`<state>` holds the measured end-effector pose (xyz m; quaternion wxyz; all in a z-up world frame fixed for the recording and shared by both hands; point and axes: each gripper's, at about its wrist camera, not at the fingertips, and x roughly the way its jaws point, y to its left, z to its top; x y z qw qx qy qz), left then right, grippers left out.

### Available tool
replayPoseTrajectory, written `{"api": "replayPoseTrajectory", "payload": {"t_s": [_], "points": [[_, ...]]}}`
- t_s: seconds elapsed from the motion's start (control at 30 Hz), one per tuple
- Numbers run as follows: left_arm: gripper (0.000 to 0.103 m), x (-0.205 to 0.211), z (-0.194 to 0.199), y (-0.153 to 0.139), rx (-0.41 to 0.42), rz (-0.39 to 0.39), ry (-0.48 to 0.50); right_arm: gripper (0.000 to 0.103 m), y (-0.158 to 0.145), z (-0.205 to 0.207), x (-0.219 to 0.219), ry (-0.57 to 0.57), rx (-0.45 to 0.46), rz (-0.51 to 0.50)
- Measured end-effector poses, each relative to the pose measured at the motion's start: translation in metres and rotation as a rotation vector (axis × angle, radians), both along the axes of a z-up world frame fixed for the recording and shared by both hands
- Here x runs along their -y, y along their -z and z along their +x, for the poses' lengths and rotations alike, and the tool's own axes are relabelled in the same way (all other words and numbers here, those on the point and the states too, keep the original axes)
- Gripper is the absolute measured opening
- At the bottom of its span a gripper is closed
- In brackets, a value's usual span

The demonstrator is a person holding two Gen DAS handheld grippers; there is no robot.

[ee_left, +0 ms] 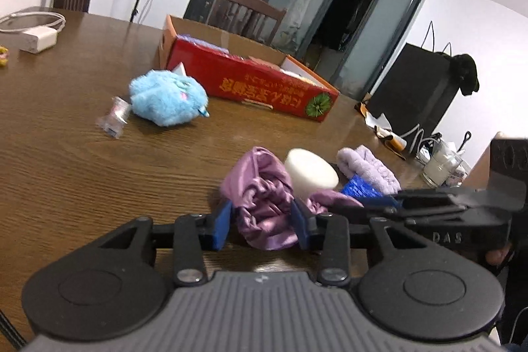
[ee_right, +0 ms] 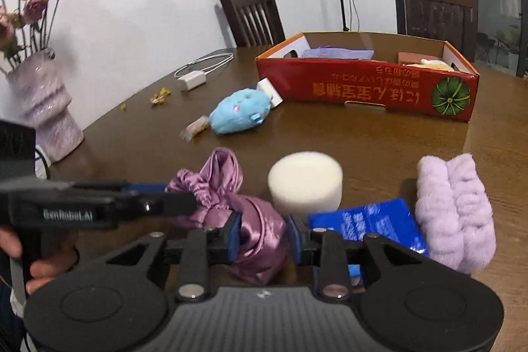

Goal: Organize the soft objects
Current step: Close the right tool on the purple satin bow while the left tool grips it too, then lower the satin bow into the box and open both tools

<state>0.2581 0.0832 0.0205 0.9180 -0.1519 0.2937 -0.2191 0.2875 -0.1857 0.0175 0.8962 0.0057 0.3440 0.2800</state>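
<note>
Both grippers straddle the purple satin bonnet (ee_left: pixel 264 200) near the table's (ee_left: pixel 82 180) near edge: left gripper (ee_left: pixel 262 225) and right gripper (ee_right: pixel 262 236) each stand parted around its cloth, blue pads beside it. Just behind sit 1 white sponge (ee_right: pixel 305 182), a blue packet (ee_right: pixel 373 223) and a lilac headband (ee_right: pixel 455 210). Open wood stretches to the blue plush (ee_right: pixel 239 111) and the red box (ee_right: pixel 369 84).
</note>
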Motion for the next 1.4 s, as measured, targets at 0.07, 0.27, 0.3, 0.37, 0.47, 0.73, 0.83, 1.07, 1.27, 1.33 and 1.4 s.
{"api": "replayPoseTrajectory", "payload": {"t_s": [0.07, 0.27, 0.3, 0.37, 0.47, 0.73, 0.83, 1.07, 1.27, 1.33, 1.4], "points": [[0.04, -0.003, 0.0, -0.002, 0.012, -0.001, -0.005, 0.029, 0.002, -0.004, 0.0, -0.001, -0.001, -0.002], [0.016, 0.004, 0.001, 0.001, 0.009, 0.027, 0.047, 0.016, 0.004, -0.007, -0.002, -0.013, 0.009, -0.008], [0.014, 0.004, 0.001, -0.001, 0.017, 0.018, 0.046, 0.012, 0.003, -0.007, -0.002, -0.019, 0.01, -0.003], [0.013, 0.001, 0.004, -0.007, 0.025, -0.021, 0.045, 0.01, -0.003, -0.004, 0.001, -0.027, 0.013, 0.016], [0.012, 0.002, 0.02, -0.028, 0.085, -0.059, 0.064, 0.01, -0.021, 0.006, 0.01, -0.026, 0.055, 0.047], [0.012, 0.04, 0.174, -0.114, 0.153, -0.038, 0.159, 0.009, -0.097, 0.119, 0.04, 0.052, 0.218, 0.021], [0.012, 0.07, 0.258, -0.126, 0.108, 0.071, 0.161, 0.009, -0.108, 0.193, 0.043, 0.126, 0.204, -0.006], [0.014, 0.104, 0.416, -0.081, -0.092, 0.163, 0.013, 0.009, -0.077, 0.35, 0.034, 0.318, 0.02, -0.019], [0.022, 0.1, 0.454, -0.038, -0.223, 0.179, -0.09, 0.016, -0.033, 0.409, 0.001, 0.298, -0.048, -0.179], [0.024, 0.096, 0.457, -0.036, -0.238, 0.166, -0.082, 0.018, -0.032, 0.412, -0.009, 0.276, -0.028, -0.237], [0.026, 0.094, 0.455, -0.038, -0.237, 0.17, -0.08, 0.018, -0.028, 0.419, -0.016, 0.258, -0.019, -0.271]]}}
